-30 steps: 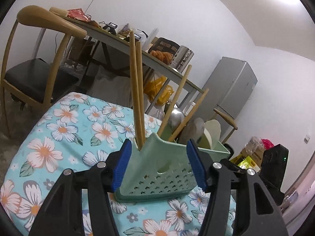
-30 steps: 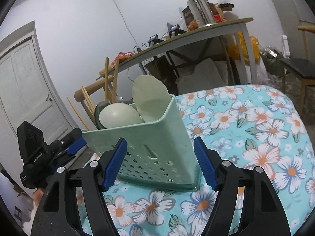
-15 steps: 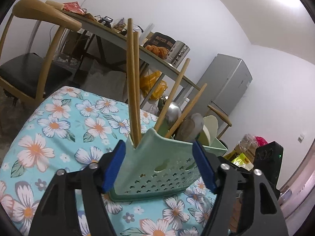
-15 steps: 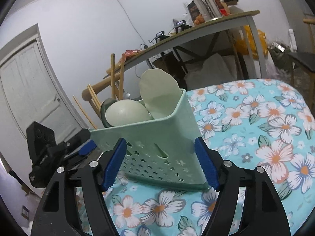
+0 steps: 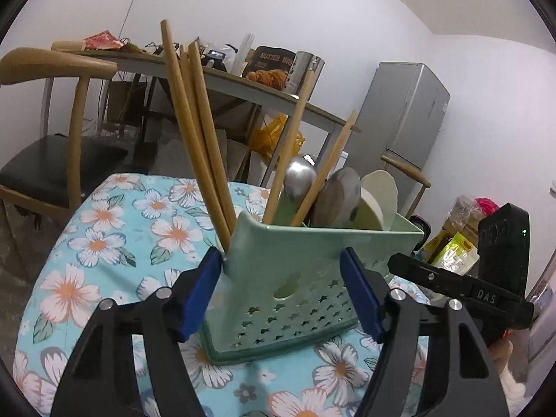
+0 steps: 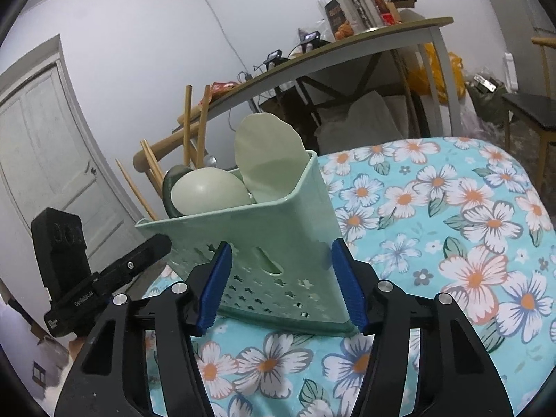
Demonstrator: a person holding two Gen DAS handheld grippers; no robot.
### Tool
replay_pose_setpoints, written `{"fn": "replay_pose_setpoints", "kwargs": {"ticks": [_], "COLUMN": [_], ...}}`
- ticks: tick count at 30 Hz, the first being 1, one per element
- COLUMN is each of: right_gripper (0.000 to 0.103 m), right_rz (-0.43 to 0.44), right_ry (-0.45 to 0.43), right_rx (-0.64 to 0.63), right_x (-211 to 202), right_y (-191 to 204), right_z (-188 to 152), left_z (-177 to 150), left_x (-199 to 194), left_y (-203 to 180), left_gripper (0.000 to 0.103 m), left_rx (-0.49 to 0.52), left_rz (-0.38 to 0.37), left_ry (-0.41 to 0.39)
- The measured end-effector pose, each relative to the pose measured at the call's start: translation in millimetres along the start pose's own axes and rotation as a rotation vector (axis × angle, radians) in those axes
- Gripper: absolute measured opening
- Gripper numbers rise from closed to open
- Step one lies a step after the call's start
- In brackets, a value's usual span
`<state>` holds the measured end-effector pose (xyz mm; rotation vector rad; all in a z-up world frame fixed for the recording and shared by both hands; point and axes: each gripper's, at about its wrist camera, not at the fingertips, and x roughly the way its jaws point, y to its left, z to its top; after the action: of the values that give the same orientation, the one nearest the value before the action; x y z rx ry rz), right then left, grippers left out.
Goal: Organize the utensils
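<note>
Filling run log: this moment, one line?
basket upright, chopsticks, spoons inside | left gripper open, closing around one end | right gripper open, closing at other end

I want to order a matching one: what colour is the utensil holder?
Pale mint green, with star-shaped holes; the utensil holder shows best in the right wrist view.

Left wrist view: camera sits behind the left claw (image 5: 281,292), tilted slightly down, very close to one end of the green utensil holder (image 5: 295,278); faces a grey fridge (image 5: 399,118) and a wooden chair (image 5: 52,111).

Right wrist view: behind the right claw (image 6: 279,283), also tilted slightly down and close, facing the holder's opposite end (image 6: 264,236) toward a white door (image 6: 45,160).

Shared: holder, floral tabletop (image 6: 469,215), cluttered long table (image 6: 347,41). Each view catches the other claw's body.
</note>
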<state>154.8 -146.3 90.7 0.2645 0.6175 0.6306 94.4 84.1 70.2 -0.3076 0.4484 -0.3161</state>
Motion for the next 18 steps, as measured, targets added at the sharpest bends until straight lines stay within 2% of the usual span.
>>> {"fn": "replay_pose_setpoints", "kwargs": {"ticks": [9, 14, 18], "right_gripper": [0.054, 0.054, 0.055], "right_rz": [-0.010, -0.031, 0.016], "right_ry": [0.009, 0.019, 0.027], "right_rx": [-0.008, -0.039, 0.011], "right_x": [-7, -12, -24], "right_y": [9, 18, 21], "right_z": [-5, -13, -16], "left_z": [0, -6, -8], "left_x": [-14, -25, -36], "left_y": [-1, -3, -2], "left_gripper": [0.068, 0.068, 0.068], "left_rx": [-0.028, -0.008, -0.032], "left_rz": [0.004, -0.004, -0.013], "left_ry": [0.005, 0.020, 0.025]}}
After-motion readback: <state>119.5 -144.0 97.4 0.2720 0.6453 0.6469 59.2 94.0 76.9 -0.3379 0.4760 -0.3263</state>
